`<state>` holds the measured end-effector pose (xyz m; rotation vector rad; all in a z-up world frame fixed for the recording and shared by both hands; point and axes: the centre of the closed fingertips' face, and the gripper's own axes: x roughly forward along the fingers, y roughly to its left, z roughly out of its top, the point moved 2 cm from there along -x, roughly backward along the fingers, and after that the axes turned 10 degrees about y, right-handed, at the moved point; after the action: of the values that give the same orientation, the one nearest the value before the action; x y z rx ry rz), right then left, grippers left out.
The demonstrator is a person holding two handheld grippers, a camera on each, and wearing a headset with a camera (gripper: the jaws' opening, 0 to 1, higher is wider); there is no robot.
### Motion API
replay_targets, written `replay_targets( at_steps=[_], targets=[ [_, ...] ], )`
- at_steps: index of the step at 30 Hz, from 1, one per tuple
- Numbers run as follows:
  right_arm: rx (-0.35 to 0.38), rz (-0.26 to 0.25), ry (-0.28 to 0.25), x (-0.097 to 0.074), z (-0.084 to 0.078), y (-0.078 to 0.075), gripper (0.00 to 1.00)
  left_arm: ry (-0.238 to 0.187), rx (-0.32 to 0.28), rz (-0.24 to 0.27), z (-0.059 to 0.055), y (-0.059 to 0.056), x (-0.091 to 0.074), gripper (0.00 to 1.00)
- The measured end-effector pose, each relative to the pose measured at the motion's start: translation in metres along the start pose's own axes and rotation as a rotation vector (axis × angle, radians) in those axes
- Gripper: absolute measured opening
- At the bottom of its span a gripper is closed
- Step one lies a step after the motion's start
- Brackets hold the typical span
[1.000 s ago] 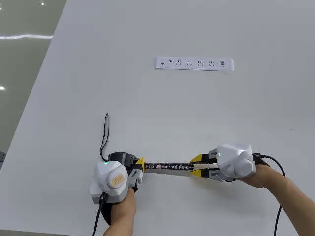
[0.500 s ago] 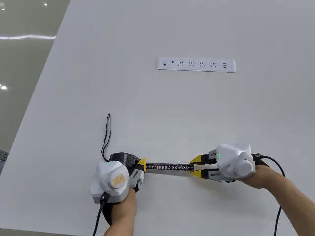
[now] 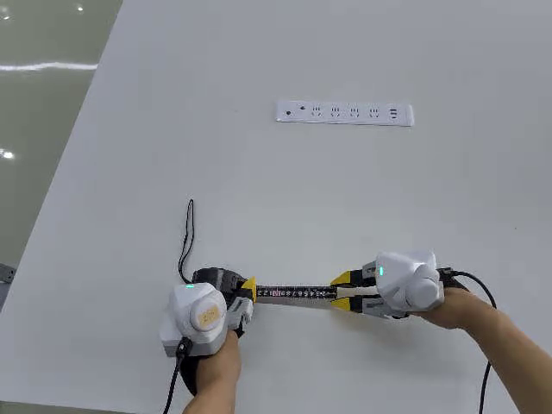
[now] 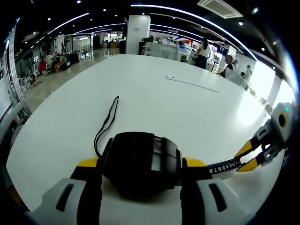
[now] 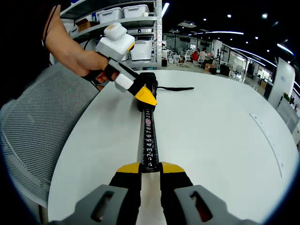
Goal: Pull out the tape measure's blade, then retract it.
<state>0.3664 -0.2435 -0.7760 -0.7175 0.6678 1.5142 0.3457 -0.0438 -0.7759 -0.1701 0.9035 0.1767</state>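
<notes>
A black tape measure case (image 3: 216, 279) rests on the white table (image 3: 285, 198), and my left gripper (image 3: 243, 297) is shut on it. In the left gripper view its yellow-tipped jaws (image 4: 140, 164) clamp both sides of the case (image 4: 140, 149). The blade (image 3: 295, 293) runs out to the right, lying just above the table. My right gripper (image 3: 342, 291) is shut on the blade's free end. Seen from the right gripper (image 5: 150, 168), the numbered blade (image 5: 148, 133) stretches away to the case (image 5: 149, 84). A black wrist cord (image 3: 185, 237) trails from the case toward the back.
A white power strip (image 3: 345, 113) lies flat farther back on the table. The table's left edge (image 3: 60, 164) borders a glossy floor. A grey mesh chair (image 5: 42, 131) stands beside the near edge. Cables hang from both grippers.
The right gripper has crept slightly left toward the case, so the exposed blade is a little shorter. The left gripper and case have held still.
</notes>
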Motion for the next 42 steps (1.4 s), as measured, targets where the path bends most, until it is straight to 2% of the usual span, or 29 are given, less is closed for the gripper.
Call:
replay_targets(
  at_steps=[23, 42],
  targets=[
    [-0.003, 0.005, 0.0, 0.004, 0.0032, 0.0, 0.13, 0.006, -0.006, -0.007, -0.0006, -0.0006, -0.0001, 0.66],
    [-0.008, 0.011, 0.003, 0.0077, 0.0069, 0.0018, 0.13, 0.004, 0.031, -0.001, -0.0012, 0.0002, -0.0009, 0.66]
  ],
)
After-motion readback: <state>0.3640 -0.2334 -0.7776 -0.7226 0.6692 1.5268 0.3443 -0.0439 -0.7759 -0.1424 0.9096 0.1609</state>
